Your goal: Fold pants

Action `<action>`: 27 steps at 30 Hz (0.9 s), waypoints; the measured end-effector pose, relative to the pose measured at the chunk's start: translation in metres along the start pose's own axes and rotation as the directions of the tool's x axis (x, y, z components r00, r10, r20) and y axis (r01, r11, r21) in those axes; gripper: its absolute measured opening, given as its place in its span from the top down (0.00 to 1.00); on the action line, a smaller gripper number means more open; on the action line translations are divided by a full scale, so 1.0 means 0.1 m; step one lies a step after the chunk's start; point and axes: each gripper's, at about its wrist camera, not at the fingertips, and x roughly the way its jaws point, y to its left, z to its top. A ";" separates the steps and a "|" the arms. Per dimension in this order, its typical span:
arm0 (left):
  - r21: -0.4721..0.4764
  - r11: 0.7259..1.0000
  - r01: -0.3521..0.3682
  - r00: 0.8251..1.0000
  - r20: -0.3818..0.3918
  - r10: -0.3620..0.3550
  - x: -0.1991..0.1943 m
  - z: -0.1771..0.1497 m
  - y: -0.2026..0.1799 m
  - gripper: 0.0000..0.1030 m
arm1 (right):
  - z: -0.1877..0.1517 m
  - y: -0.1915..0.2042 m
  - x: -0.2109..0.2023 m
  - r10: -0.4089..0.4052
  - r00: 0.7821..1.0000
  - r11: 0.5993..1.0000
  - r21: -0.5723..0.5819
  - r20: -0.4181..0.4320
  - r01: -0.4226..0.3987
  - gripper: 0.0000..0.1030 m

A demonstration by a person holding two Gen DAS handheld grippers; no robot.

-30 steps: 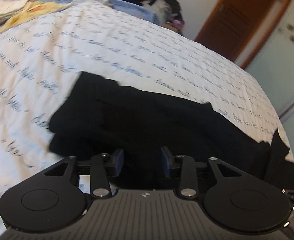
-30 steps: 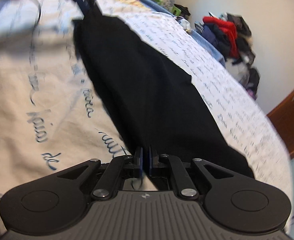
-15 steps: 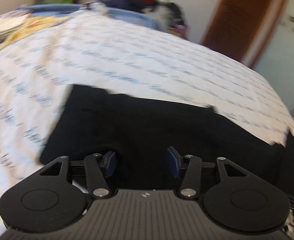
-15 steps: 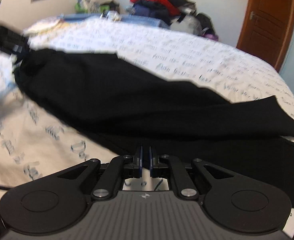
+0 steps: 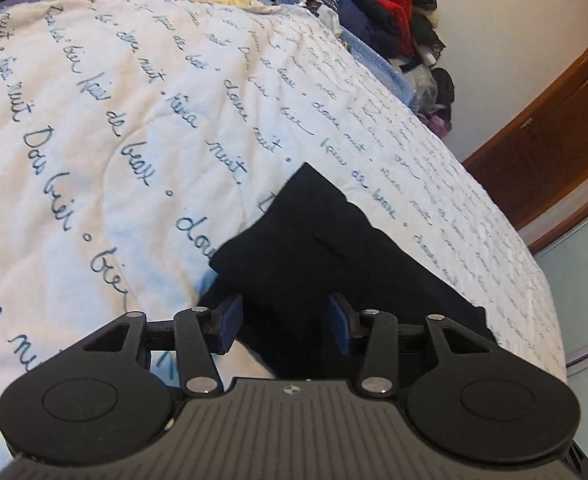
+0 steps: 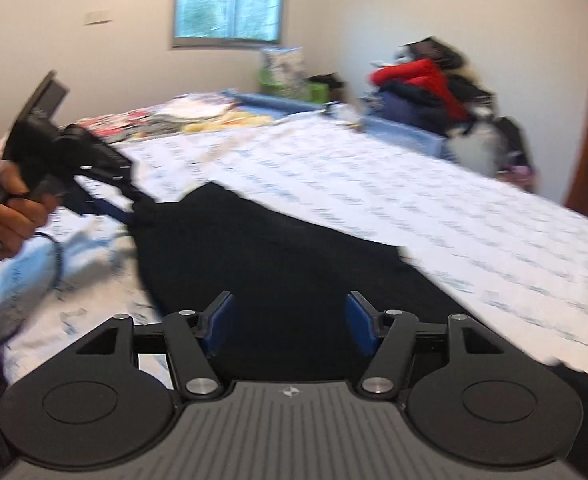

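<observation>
Black pants (image 5: 326,256) lie folded lengthwise on a white quilt with blue script (image 5: 134,128). My left gripper (image 5: 284,322) is open, its blue pads on either side of one end of the pants, nothing gripped. In the right wrist view the pants (image 6: 262,260) stretch across the bed. My right gripper (image 6: 290,322) is open above the near part of the fabric. The left gripper (image 6: 134,200) shows there at the far left end of the pants, held in a hand; that view is blurred.
A pile of clothes (image 5: 390,20) with a red garment sits beyond the bed's far edge; it also shows in the right wrist view (image 6: 430,84). A wooden door (image 5: 550,140) stands at the right. Folded laundry (image 6: 198,116) lies near the window end.
My right gripper was shut on the pants' edge and has opened, letting go. Both views have swung; my left gripper has moved to the end of the pants and stays open.
</observation>
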 end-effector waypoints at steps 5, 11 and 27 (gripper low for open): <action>0.052 0.998 -0.033 0.999 -0.016 0.034 -0.04 -0.07 0.15 0.76 | -0.15 0.11 0.37 0.003 0.979 1.000 -0.002 -0.203 -0.003 0.35; 0.082 0.996 -0.047 0.999 0.030 0.044 -0.29 -0.05 0.10 0.83 | -0.34 -0.14 -0.14 0.030 0.992 0.984 0.179 -0.126 -0.007 0.31; 0.550 0.657 0.516 0.847 -0.440 -0.297 0.50 -1.17 -2.34 0.42 | -1.18 -1.40 -1.36 -0.440 0.854 0.653 0.553 -0.278 0.517 0.08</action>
